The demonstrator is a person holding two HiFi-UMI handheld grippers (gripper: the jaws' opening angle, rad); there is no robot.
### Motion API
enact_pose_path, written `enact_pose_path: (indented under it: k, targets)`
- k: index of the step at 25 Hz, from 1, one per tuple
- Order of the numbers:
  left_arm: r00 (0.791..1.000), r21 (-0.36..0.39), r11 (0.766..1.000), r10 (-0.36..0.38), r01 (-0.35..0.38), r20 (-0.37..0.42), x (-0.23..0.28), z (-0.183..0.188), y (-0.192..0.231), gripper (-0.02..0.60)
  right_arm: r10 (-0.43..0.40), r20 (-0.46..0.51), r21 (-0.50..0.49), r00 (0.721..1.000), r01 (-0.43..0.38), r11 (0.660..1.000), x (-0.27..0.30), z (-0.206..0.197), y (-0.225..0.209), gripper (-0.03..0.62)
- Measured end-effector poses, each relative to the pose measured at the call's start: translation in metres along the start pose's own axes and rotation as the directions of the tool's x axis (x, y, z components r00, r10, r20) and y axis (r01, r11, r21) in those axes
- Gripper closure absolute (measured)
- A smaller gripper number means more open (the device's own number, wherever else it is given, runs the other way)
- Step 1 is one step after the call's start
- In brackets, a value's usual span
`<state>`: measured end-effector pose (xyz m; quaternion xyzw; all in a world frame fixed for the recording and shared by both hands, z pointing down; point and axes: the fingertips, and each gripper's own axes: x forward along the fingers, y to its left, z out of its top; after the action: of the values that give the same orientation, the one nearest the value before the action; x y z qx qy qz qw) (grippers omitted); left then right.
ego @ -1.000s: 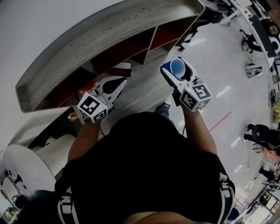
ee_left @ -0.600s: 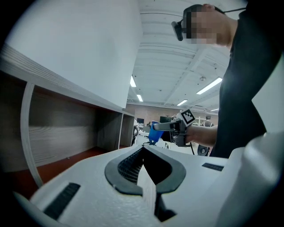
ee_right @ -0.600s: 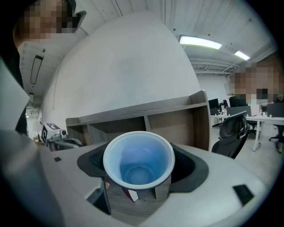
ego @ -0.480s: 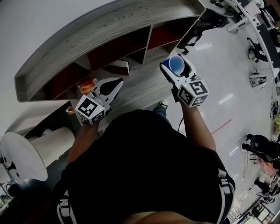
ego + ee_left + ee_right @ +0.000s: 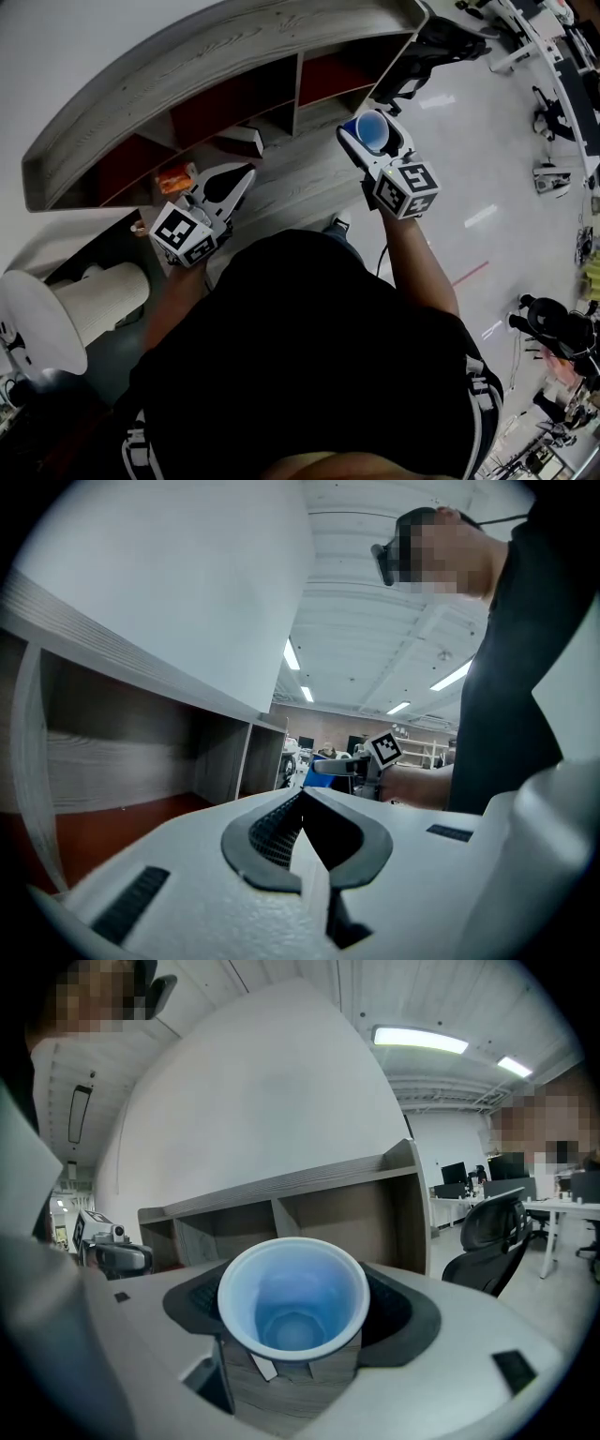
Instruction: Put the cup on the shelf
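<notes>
Gripping the blue cup [image 5: 292,1299] between its jaws, the right gripper [image 5: 373,148] holds it in the air just short of the shelf [image 5: 234,56], by the right-hand bays. Further left, the left gripper [image 5: 302,799] has its jaws pressed together on nothing, also near the shelf front.

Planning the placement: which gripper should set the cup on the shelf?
Right. The right gripper holds the blue cup, facing an open shelf compartment; the left gripper is shut and empty.

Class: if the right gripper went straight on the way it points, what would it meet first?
Probably the shelf, near its rightmost open compartment, beyond the held cup; depth is unclear.
</notes>
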<state>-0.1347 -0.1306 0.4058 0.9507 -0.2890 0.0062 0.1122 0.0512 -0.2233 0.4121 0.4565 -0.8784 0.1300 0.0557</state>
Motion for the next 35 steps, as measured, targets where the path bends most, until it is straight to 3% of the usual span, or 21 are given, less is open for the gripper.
enact_pose_path:
  k: [21,28,35]
  targets:
    - [0.993,0.075,0.993,0.096,-0.092,-0.062,0.039,-0.002,-0.013,0.563,0.030,0.009,-0.040,1.000,-0.030,0.999,0.031,0.006,-0.056,0.209]
    - [0.989,0.103,0.988,0.127,-0.119,-0.076,0.050,-0.005,-0.011,0.563,0.061,-0.039,-0.051,0.997,-0.063,0.997,0.058,0.001,-0.071,0.209]
    - [0.982,0.080,0.984,0.166,-0.159,-0.091,0.059,-0.004,-0.006,0.563,0.079,-0.079,-0.090,0.994,-0.086,0.992,0.086,-0.006,-0.090,0.209]
